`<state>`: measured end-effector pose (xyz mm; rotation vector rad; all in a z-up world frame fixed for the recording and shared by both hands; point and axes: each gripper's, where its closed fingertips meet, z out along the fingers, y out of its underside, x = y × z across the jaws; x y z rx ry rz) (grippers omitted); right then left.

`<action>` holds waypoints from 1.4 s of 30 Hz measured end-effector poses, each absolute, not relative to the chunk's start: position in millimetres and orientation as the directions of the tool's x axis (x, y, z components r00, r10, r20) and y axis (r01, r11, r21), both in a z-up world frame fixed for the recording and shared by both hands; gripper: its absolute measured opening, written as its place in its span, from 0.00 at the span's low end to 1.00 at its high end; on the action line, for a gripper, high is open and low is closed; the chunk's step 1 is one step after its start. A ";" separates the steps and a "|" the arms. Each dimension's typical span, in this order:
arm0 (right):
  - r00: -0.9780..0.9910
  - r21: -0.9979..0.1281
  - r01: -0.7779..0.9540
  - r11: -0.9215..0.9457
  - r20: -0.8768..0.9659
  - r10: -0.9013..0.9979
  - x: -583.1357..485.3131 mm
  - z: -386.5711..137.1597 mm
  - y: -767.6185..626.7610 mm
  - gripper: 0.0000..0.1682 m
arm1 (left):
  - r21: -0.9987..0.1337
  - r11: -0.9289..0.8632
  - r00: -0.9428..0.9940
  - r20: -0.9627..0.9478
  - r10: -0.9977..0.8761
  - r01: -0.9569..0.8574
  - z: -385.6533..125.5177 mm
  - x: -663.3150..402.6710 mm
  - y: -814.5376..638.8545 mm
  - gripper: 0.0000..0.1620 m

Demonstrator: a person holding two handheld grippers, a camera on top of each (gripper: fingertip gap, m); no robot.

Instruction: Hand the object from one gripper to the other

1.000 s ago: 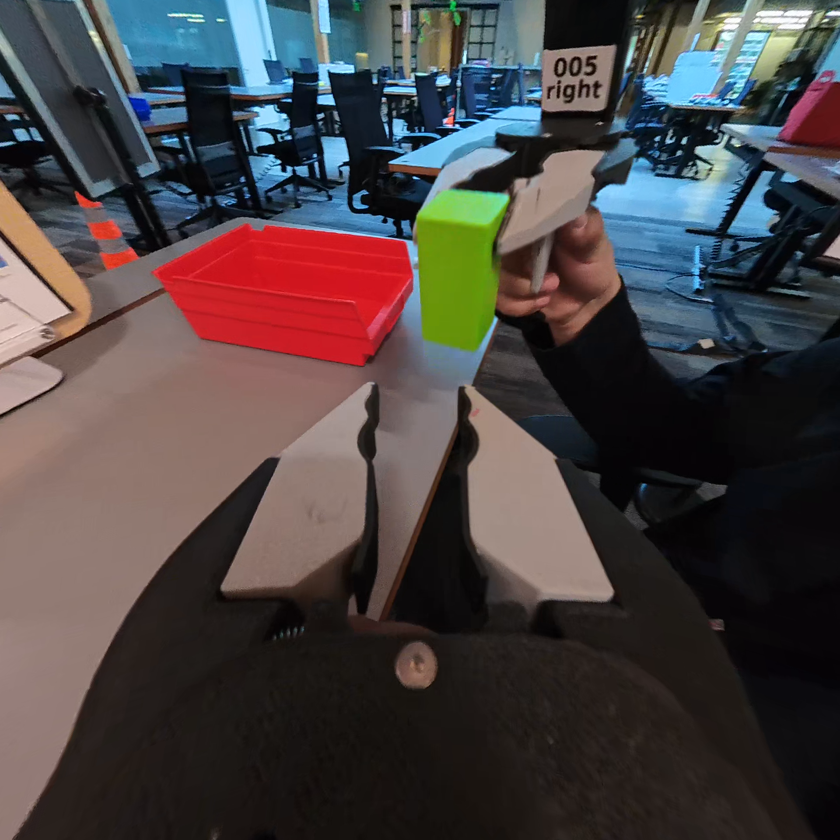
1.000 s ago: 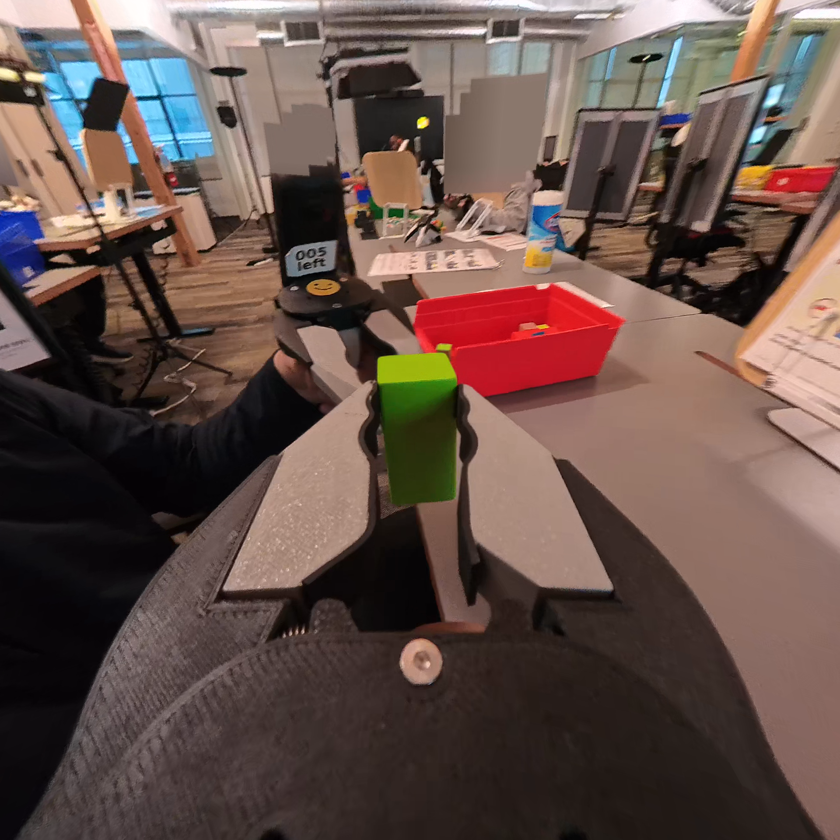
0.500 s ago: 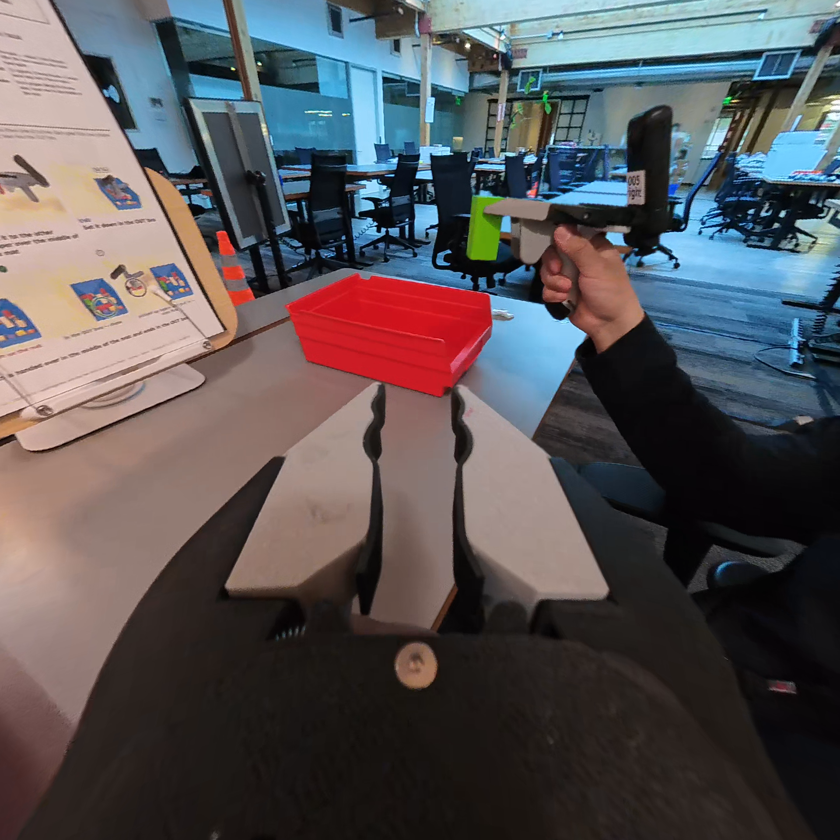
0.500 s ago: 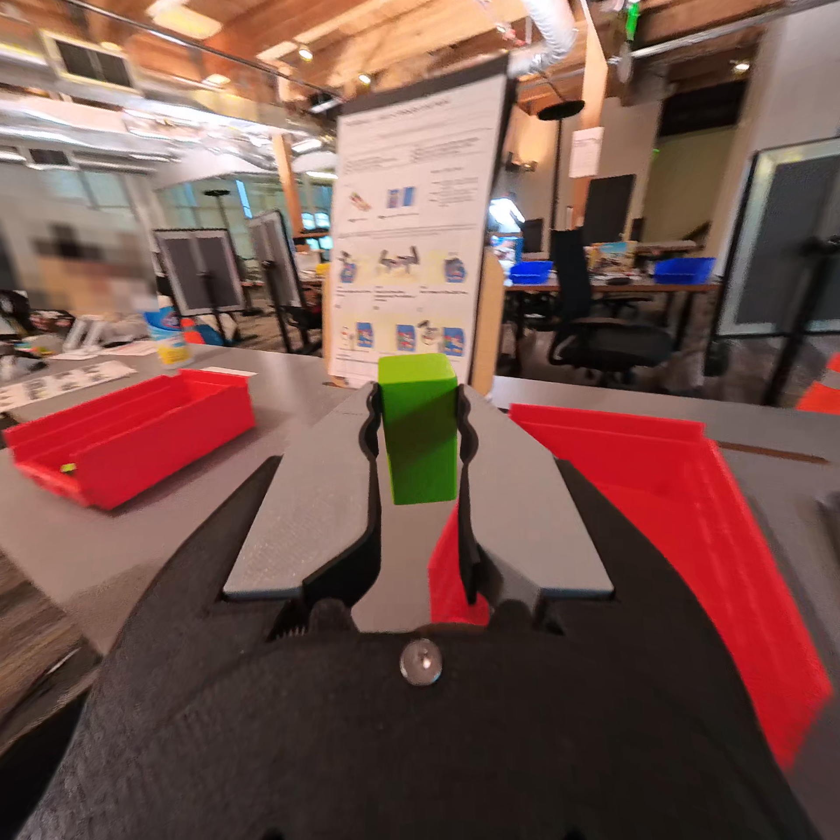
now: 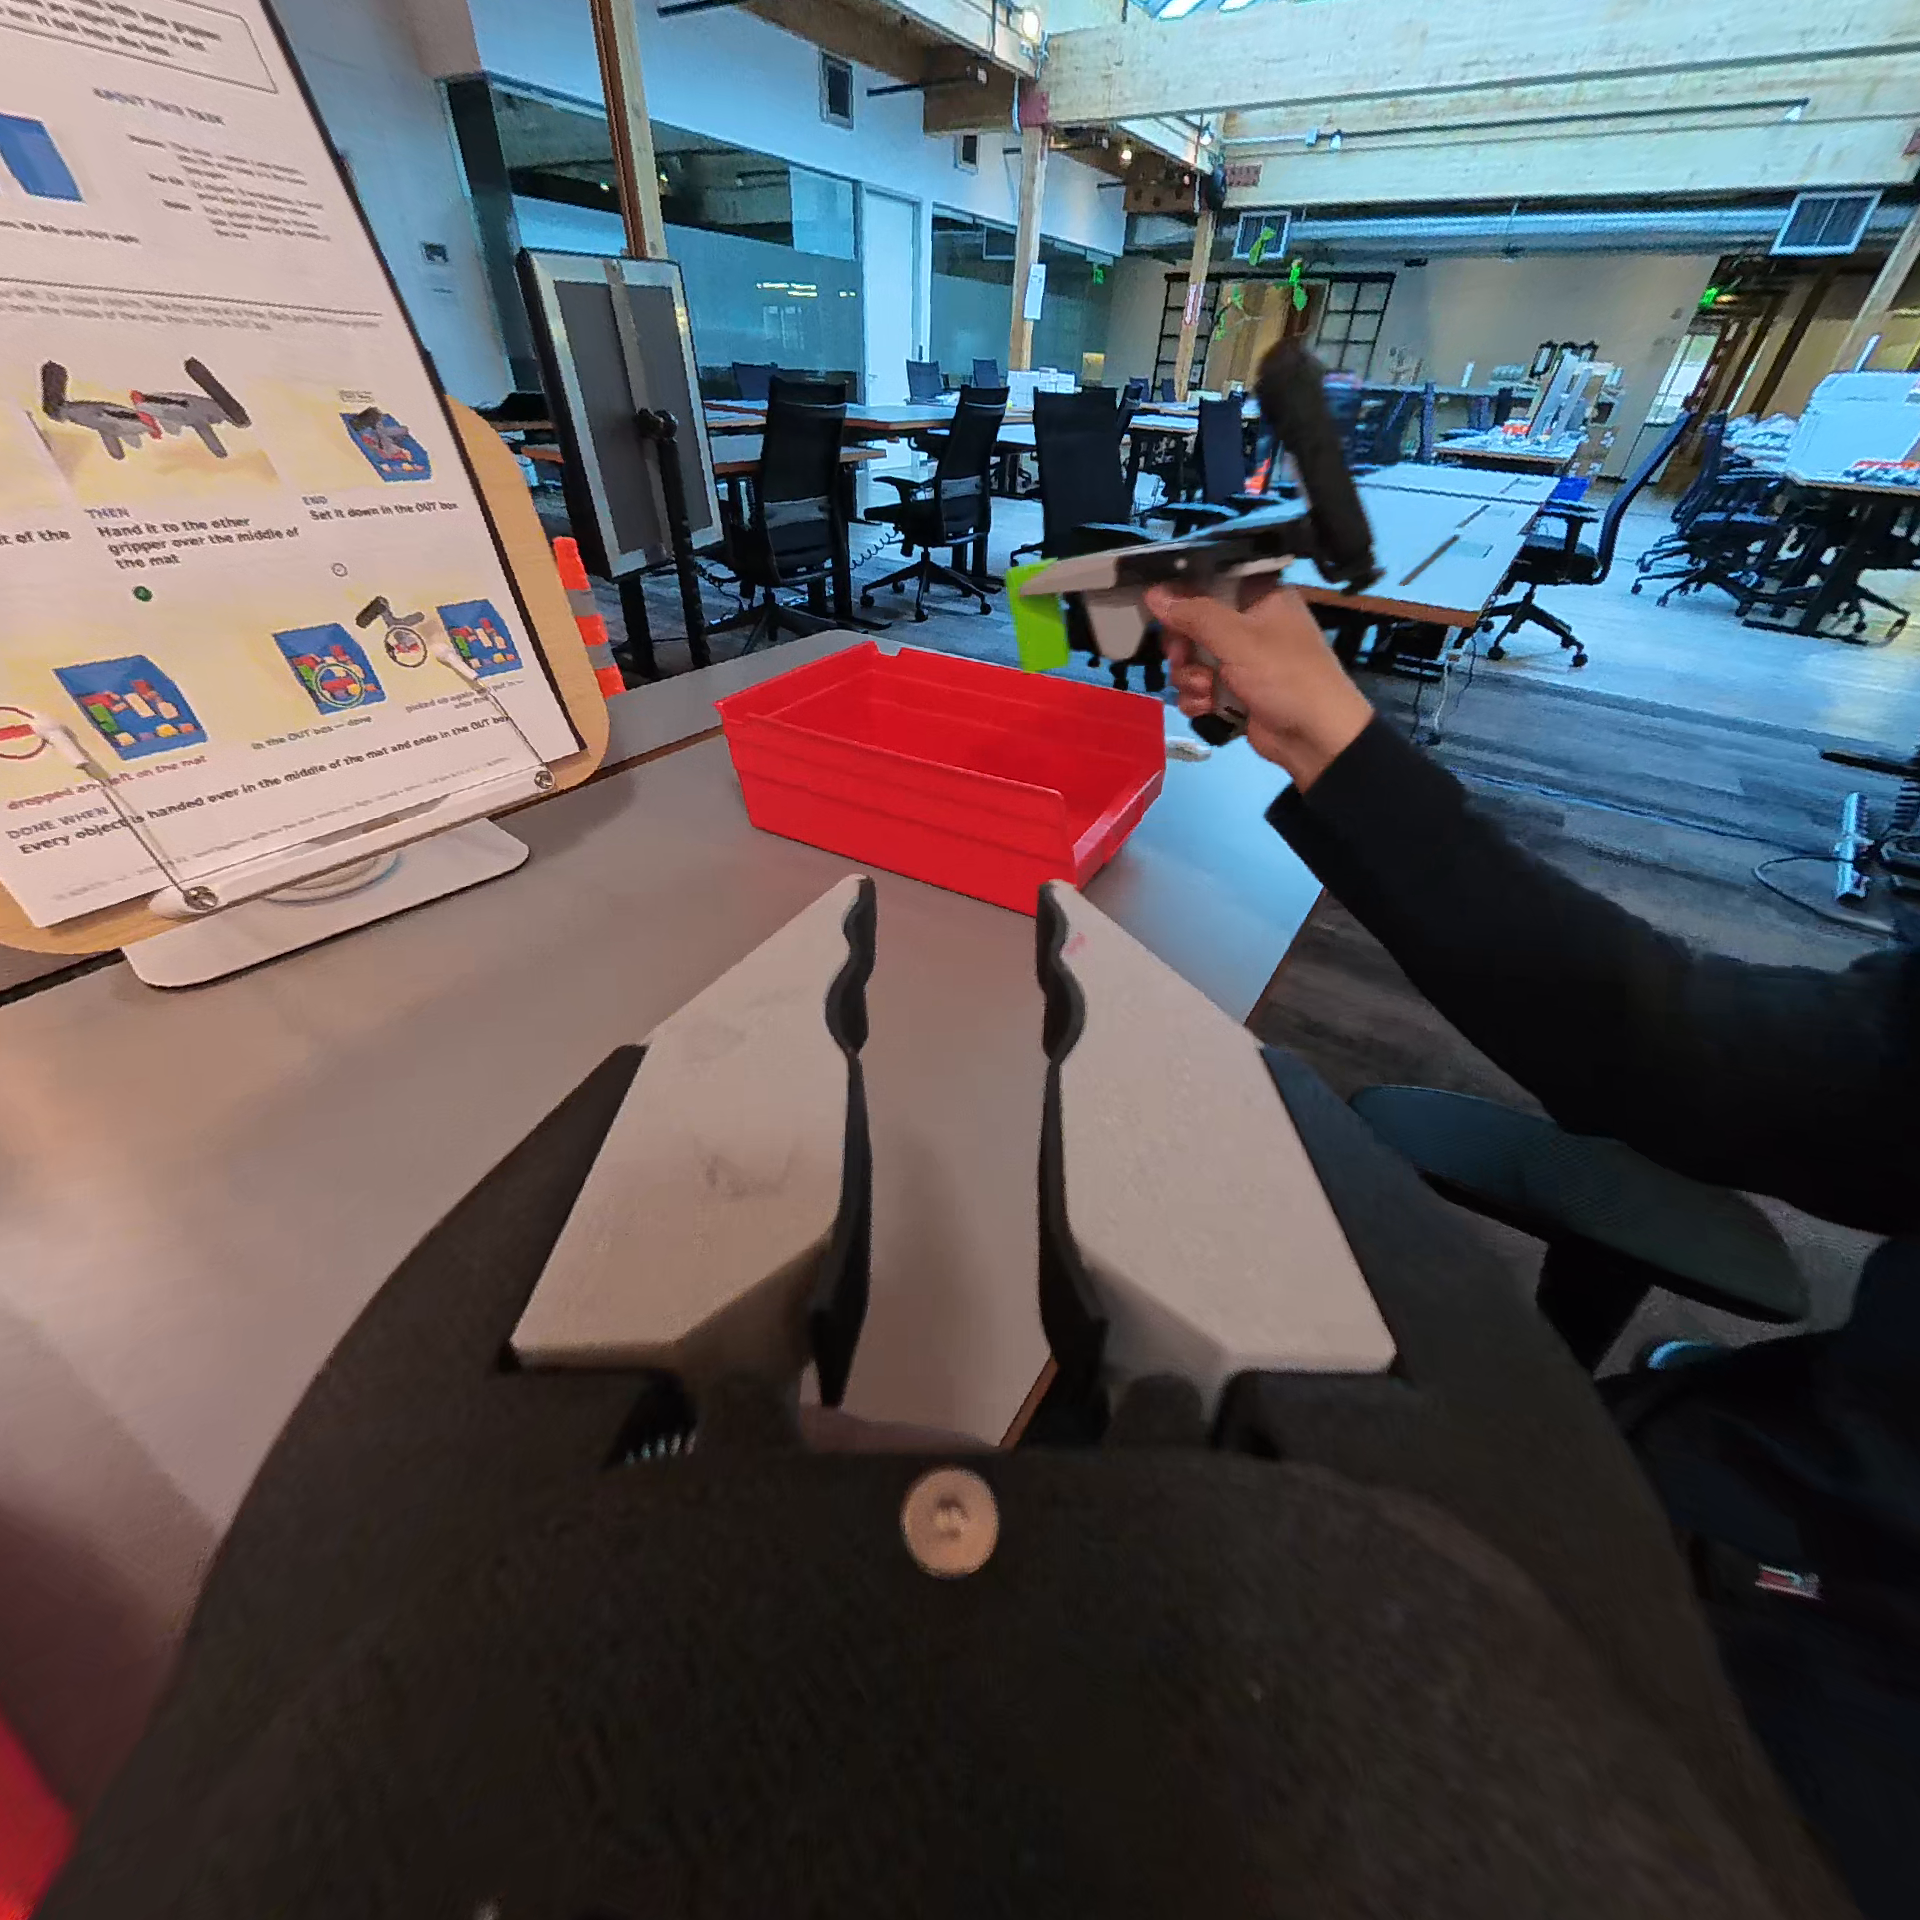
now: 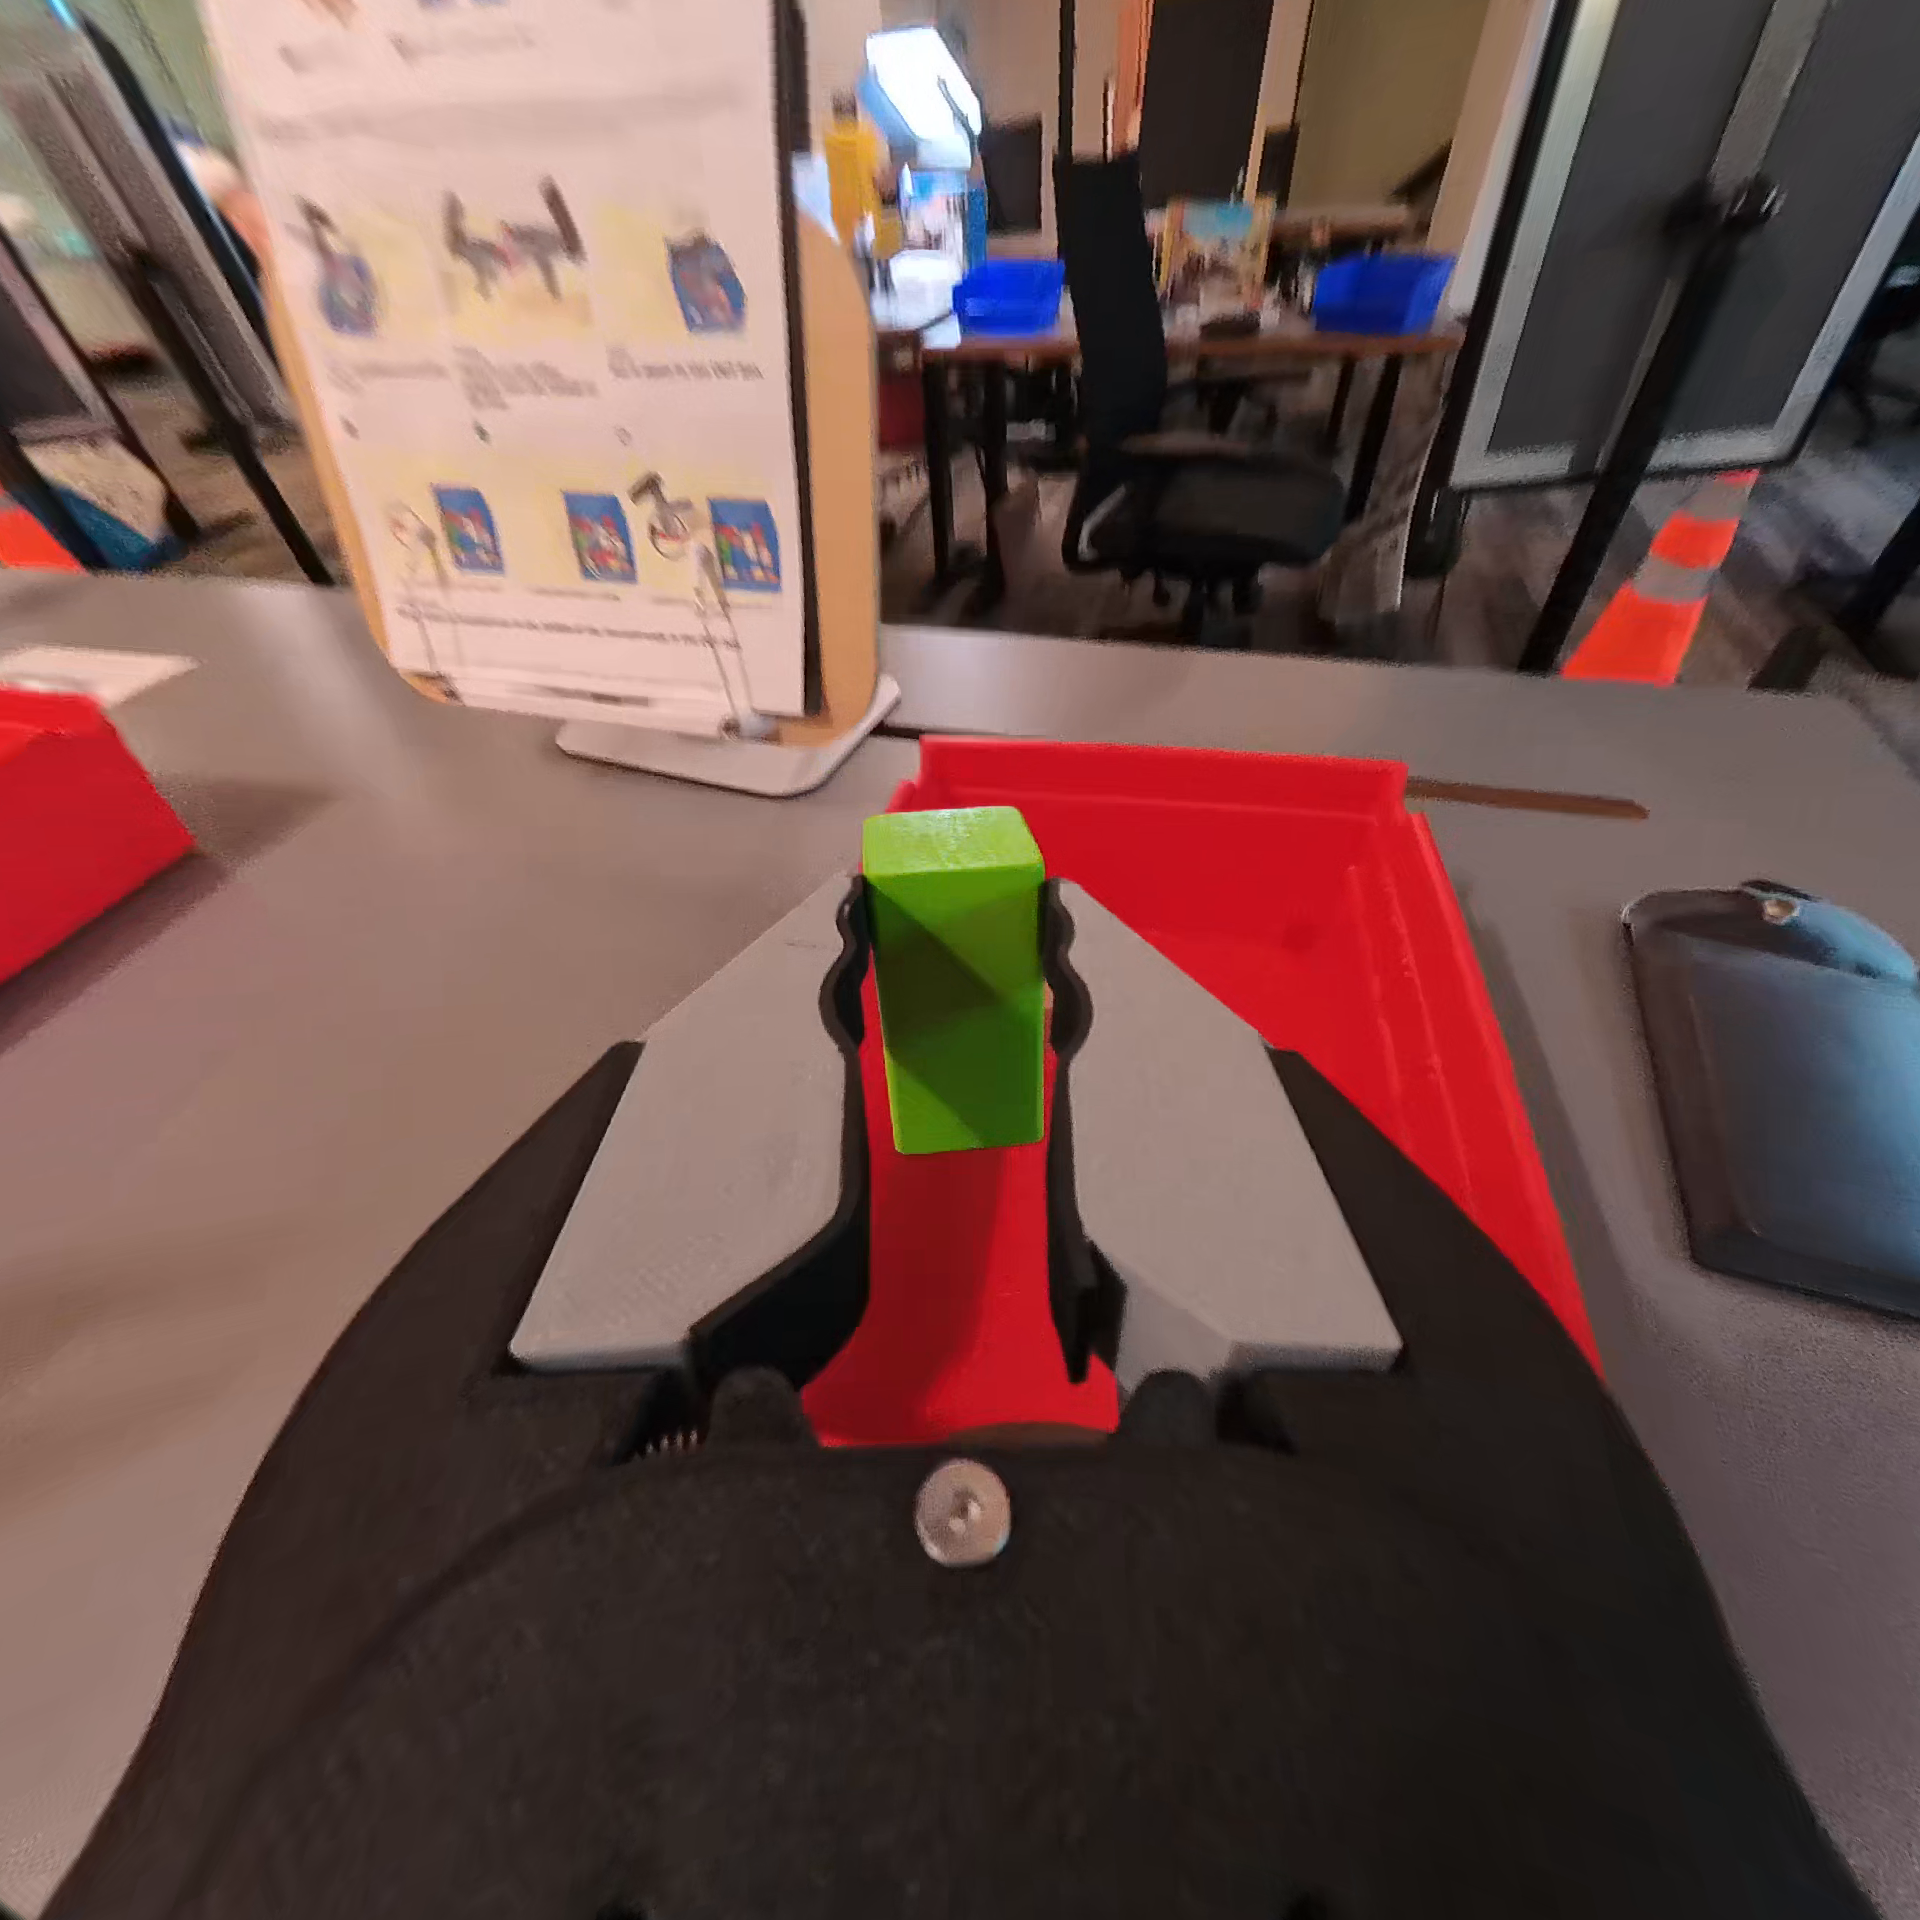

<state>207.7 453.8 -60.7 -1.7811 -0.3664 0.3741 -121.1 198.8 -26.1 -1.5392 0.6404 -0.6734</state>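
On my rig: right gripper [image 6: 954, 935] clamped on the upright green block [image 6: 956, 987], held above the red bin [image 6: 1403, 935] on the grey table [image 6: 416, 987]; left gripper [image 5: 951, 971] empty, jaws apart, over that table, short of the bin.

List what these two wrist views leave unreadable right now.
- Red bin floor: right wrist view, near part covered by the right gripper and the green block.
- Red bin floor: left wrist view, hidden behind its near wall.
- Second red bin: right wrist view, cut off by the left edge.
- Instruction sheet: right wrist view, motion-blurred.
- Left gripper: not in the right wrist view.
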 end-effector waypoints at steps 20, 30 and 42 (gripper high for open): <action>0.942 -0.521 0.325 -0.789 0.108 0.317 211.4 -241.0 573.8 0.19 | -0.994 -0.112 0.675 0.073 -0.734 -0.014 -37.0 -126.5 209.2 0.18; 0.937 -0.826 0.120 -0.551 -0.090 0.338 179.4 -147.7 550.3 0.23 | -0.996 -0.094 0.687 0.070 -0.724 0.003 -30.1 -133.8 206.1 0.18; 0.693 -0.985 -0.024 -0.170 -0.139 0.708 113.5 -32.2 355.1 0.23 | -0.996 -0.084 0.707 0.052 -0.705 -0.011 -29.4 -133.7 204.2 0.18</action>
